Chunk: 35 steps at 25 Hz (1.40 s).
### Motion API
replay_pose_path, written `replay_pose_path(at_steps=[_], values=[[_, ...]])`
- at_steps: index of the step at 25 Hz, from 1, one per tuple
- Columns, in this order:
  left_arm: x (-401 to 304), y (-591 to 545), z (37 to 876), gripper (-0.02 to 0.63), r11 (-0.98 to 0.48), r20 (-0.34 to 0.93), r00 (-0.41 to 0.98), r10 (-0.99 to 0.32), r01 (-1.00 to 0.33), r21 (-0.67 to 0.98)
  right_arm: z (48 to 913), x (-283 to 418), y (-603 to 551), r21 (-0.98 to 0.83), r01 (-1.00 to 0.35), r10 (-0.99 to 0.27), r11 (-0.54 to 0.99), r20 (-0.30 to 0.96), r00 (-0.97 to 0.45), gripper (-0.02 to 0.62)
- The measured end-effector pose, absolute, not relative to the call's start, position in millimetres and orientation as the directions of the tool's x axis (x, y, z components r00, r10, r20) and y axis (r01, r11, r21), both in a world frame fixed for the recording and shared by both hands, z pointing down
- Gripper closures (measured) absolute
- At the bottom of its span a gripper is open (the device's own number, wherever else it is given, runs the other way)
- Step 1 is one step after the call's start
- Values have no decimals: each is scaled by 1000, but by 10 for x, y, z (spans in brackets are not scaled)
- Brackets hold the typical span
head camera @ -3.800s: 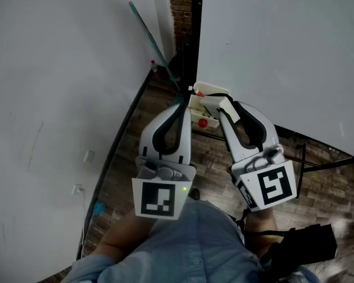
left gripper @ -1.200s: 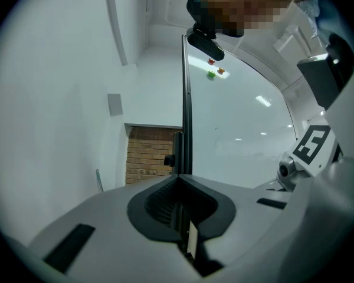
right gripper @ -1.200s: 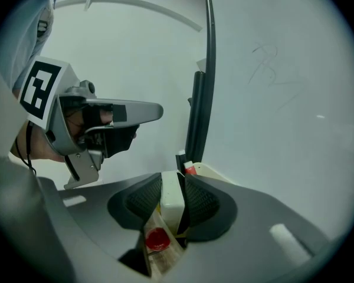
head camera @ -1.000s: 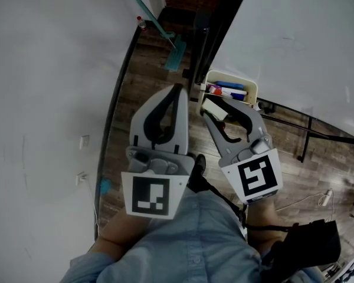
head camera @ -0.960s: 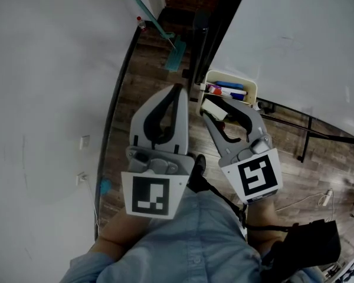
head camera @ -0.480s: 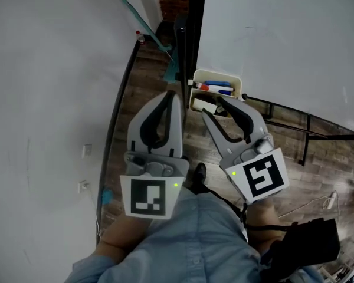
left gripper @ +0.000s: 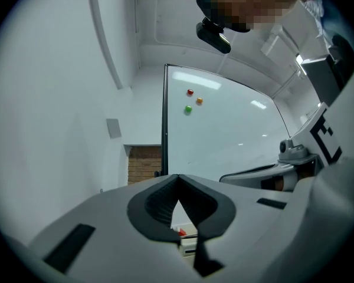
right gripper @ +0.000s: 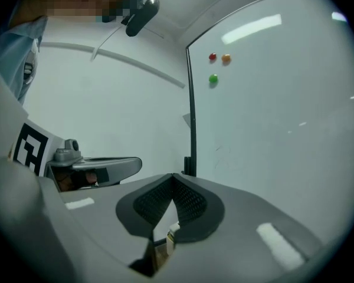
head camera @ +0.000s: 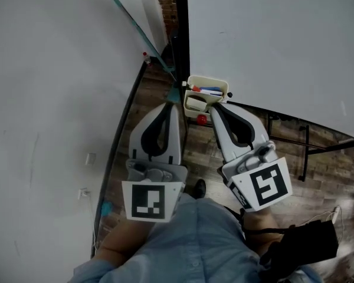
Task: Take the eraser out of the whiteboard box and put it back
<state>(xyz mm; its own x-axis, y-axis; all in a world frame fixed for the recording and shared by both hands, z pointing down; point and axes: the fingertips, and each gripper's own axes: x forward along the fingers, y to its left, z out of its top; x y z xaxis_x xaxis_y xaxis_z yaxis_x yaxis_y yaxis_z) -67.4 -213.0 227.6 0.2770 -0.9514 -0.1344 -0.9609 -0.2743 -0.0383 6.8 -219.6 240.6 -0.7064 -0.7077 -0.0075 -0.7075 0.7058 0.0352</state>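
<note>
Left tool (head camera: 172, 105) and right tool (head camera: 213, 107) are both fully closed and empty, tips just short of the box (head camera: 224, 87); the eraser (head camera: 196, 103) lies inside it, likely already returned; the box hangs on the whiteboard (head camera: 271, 46) for ready reach.

Whiteboard box (head camera: 215, 82) sits at the lower left corner of the whiteboard (head camera: 271, 46), eraser (head camera: 195, 104) in its near side, markers (head camera: 211, 91) in its far side, right gripper (head camera: 214, 107) just before it, left gripper (head camera: 173, 105) at its near left, wall (head camera: 53, 99) farther left.
</note>
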Motion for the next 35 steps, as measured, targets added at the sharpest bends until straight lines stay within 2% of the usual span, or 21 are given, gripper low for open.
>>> replay_pose_path(at_steps=[10,35], values=[[-542,-1800,2085,601,-266,-181,273,-945,-962,-63,2132,226,-1939,75,-736,-732,673,-74,-677,594],[-524,-1714,2060,601,-268,-190,276,-942,-961,-69,2088,208,-1859,69,-726,-721,684,-92,-687,595]])
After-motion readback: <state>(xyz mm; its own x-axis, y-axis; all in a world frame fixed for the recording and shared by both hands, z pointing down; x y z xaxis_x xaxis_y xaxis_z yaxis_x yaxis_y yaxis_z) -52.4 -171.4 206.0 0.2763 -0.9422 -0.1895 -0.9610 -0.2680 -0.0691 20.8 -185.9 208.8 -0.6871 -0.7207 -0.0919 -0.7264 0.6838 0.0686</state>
